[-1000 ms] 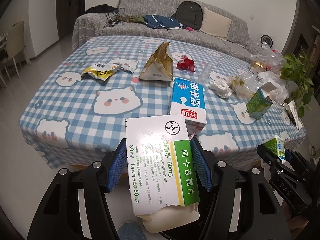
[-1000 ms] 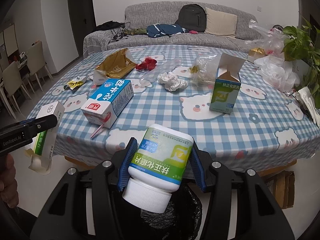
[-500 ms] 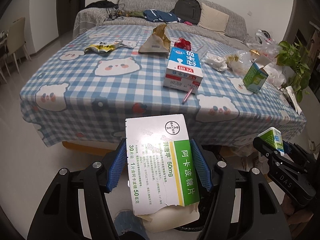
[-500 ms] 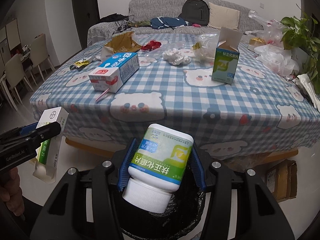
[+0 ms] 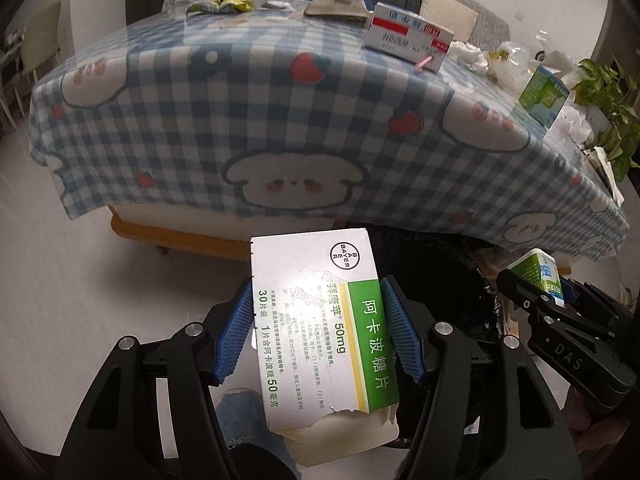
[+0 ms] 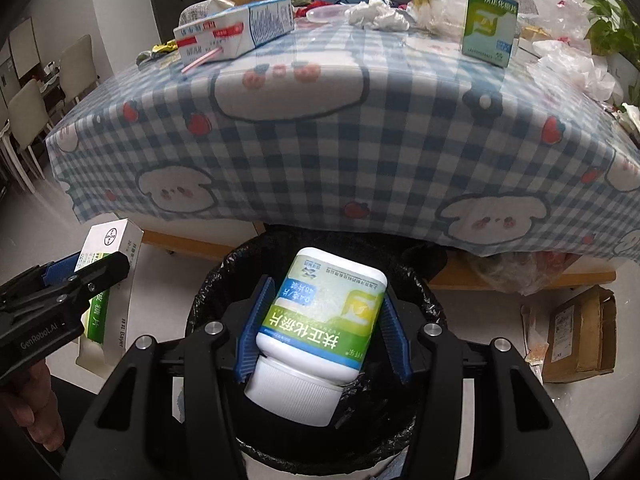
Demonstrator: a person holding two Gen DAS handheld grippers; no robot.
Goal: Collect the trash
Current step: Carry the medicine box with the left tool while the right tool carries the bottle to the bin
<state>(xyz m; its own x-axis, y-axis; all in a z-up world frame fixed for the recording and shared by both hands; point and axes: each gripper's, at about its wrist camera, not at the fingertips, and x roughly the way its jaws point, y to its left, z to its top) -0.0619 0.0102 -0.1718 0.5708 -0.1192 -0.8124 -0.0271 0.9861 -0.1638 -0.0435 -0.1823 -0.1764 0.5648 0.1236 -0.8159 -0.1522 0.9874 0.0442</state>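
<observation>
The left gripper (image 5: pixel 318 330) is clamped on a white and green medicine box (image 5: pixel 320 320), its blue pads (image 5: pixel 236 328) pressing both long sides, the torn end of the box toward the camera. The right gripper (image 6: pixel 322 326) is clenched around a white pill bottle (image 6: pixel 320 320) with a green label, cap toward the camera. Directly beneath and ahead of the right gripper's fingertips opens a trash bin (image 6: pixel 208 292) lined with a black bag; the bottle hangs over its mouth. The left gripper with its box sits just to the left of the bin. Beyond both grippers stands a table (image 6: pixel 320 140) under a blue checked cloth, with a milk carton (image 6: pixel 236 30), a green and white carton (image 6: pixel 490 26), and crumpled tissue (image 6: pixel 376 16) on top. To the right of the bin, on the floor, lies a cardboard box (image 6: pixel 580 328)
</observation>
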